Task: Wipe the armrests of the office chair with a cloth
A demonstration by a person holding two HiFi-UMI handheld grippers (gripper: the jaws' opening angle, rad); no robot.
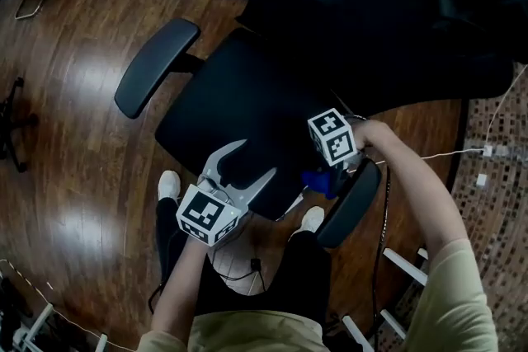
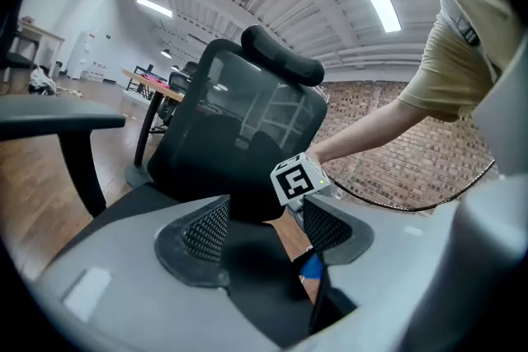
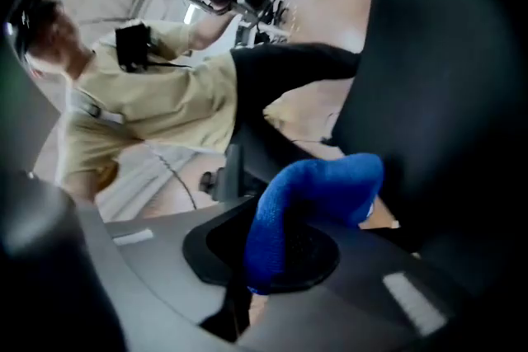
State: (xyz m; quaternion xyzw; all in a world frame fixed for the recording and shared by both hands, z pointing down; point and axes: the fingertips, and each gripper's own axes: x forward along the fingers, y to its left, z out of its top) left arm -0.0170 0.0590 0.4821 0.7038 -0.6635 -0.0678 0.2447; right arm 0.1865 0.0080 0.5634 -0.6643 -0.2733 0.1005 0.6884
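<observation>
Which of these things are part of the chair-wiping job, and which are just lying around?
Job: blue cloth, clamped in the right gripper; right armrest; left armrest; left gripper, jaws open.
Lying about: white cable; metal frame.

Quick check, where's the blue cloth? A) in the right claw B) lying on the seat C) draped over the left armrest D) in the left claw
A: the right gripper view shows the blue cloth pinched in the right claw; the left claw is open and empty.
</observation>
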